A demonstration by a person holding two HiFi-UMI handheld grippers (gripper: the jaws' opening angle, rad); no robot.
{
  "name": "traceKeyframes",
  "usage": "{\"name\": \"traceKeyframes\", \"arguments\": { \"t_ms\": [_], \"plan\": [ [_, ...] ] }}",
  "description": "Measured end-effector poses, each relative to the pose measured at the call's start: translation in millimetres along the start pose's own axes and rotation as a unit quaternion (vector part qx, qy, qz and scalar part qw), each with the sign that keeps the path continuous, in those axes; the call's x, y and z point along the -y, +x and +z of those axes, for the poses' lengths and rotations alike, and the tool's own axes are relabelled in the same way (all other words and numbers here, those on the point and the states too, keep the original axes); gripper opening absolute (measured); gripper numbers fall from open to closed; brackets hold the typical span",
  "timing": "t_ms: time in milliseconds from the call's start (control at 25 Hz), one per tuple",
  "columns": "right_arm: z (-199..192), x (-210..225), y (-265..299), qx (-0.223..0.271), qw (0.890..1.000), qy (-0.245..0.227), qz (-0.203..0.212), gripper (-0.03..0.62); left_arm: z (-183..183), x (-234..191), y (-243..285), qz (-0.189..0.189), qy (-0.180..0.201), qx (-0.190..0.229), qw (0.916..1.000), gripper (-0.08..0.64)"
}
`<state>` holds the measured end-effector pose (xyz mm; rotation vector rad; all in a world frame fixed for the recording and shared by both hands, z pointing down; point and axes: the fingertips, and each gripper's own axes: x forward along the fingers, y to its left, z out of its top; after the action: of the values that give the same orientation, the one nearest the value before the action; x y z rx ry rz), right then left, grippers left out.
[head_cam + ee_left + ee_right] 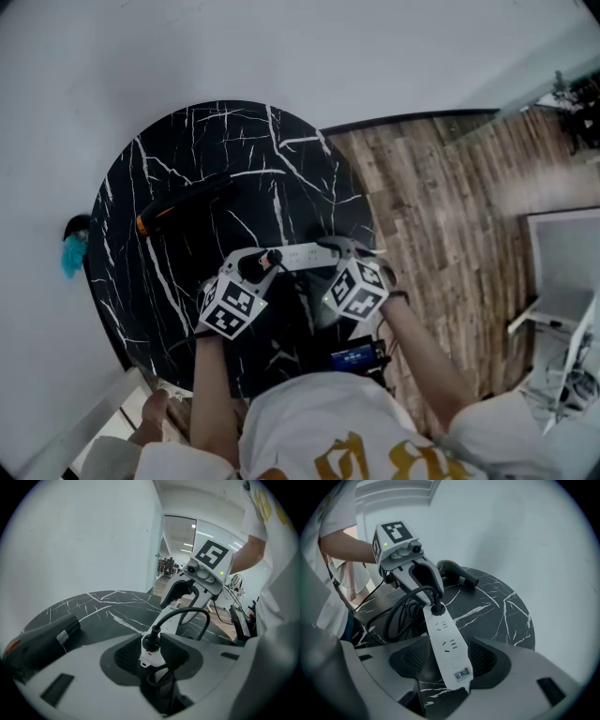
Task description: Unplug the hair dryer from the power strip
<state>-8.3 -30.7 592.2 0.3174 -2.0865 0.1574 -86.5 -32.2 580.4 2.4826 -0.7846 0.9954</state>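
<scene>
the power strip (302, 255) lies flat on the black marble desk (187, 141), toward its near edge, running left to right. the plug (151, 641) is seated in the socket at the strip's left end, and its black cord (190, 616) arches up and loops off toward the near side. the hair dryer (183, 202) rests well apart at the far left of the desk, with neither tool on it. the left gripper (151, 657) is set over the plug end, its fingers (123, 656) standing apart with the plug and strip end between them. no firm press shows on either side, so this is judged a straddle ahead of a grasp, not a hold. the right gripper (445, 662) sits at the opposite end, fingers (486, 658) spread wide with clear gaps to the strip's edges, gripping nothing. the arrangement is judged deliberate: one tool to pin the strip body and the other to draw the plug, so the strip does not lift with it. unplugging is not yet done. risk noted: a pull before the right side clamps would likely drag the whole strip.
</scene>
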Motion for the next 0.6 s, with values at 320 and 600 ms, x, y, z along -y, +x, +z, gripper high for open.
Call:
{"name": "traceKeyframes", "arguments": {
  "t_ms": [320, 600],
  "plan": [
    [-8.4, -5.3, 15.9, -0.045, 0.995, -0.091, 0.010, 0.238, -1.2, -1.0, 6.7, -0.014, 0.049, -0.045, 0.9977, 0.106],
    [-11.0, -5.6, 23.0, -0.065, 0.989, -0.135, 0.013, 0.239, 0.0, 0.3, 13.1, -0.030, 0.104, -0.074, 0.9914, 0.106]
  ]
}}
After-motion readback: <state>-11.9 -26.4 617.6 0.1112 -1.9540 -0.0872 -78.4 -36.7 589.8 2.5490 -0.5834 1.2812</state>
